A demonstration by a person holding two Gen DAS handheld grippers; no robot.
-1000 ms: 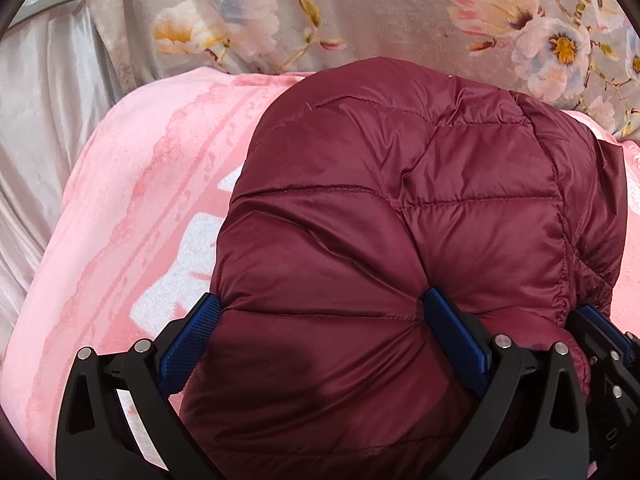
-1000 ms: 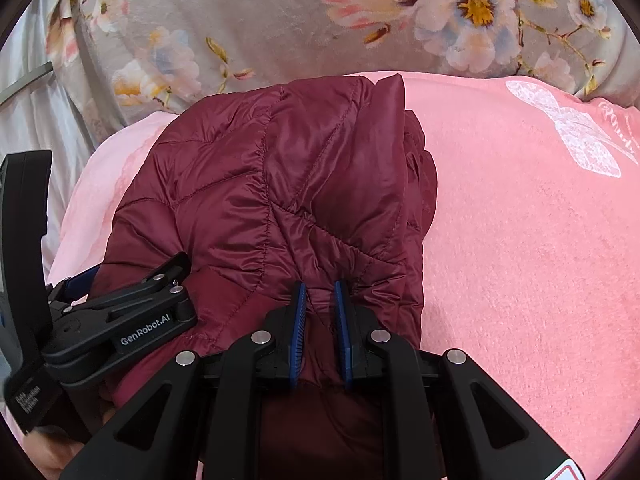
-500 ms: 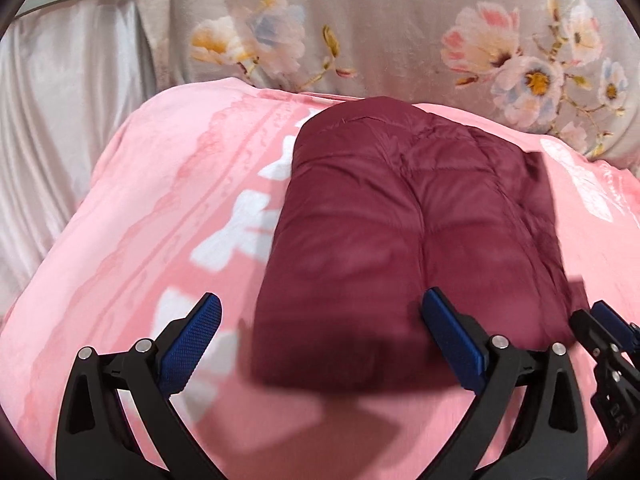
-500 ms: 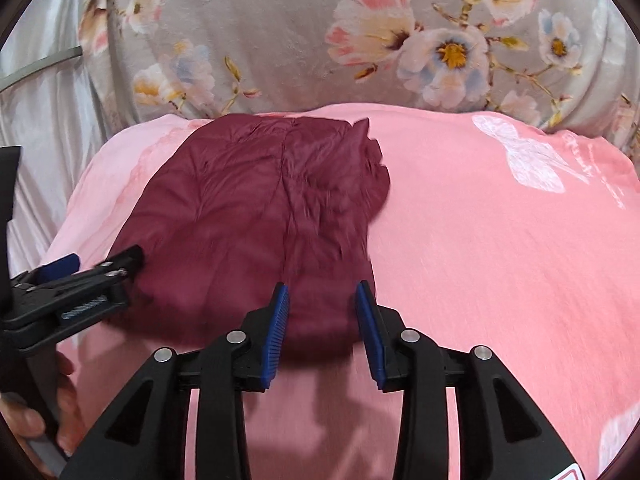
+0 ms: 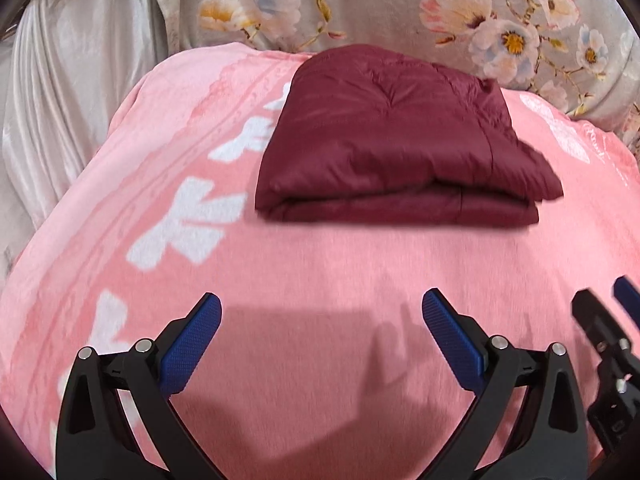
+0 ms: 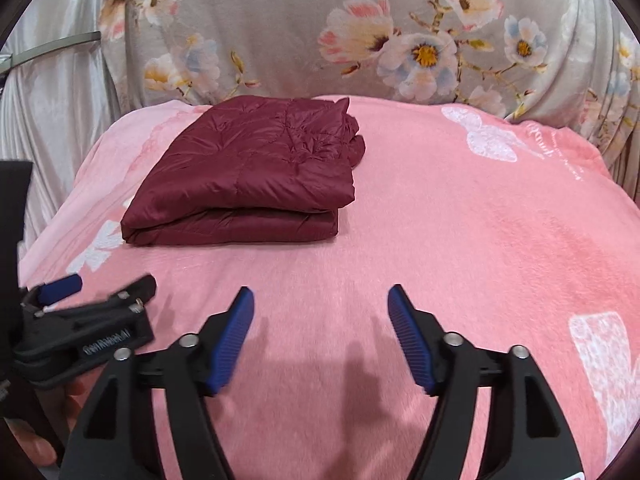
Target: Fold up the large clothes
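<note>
A maroon quilted puffer jacket lies folded into a compact two-layer stack on the pink blanket. It also shows in the right wrist view, at the far left of the blanket. My left gripper is open and empty, well short of the jacket's near edge. My right gripper is open and empty, also back from the jacket. The left gripper shows at the lower left of the right wrist view.
The pink blanket with white bow prints covers the surface. A grey floral cloth hangs behind it. Silvery curtain fabric hangs at the left. The right gripper's tip shows at the left wrist view's right edge.
My right gripper let go of the jacket and opened. Both grippers pulled back toward me, leaving the folded jacket lying on the blanket.
</note>
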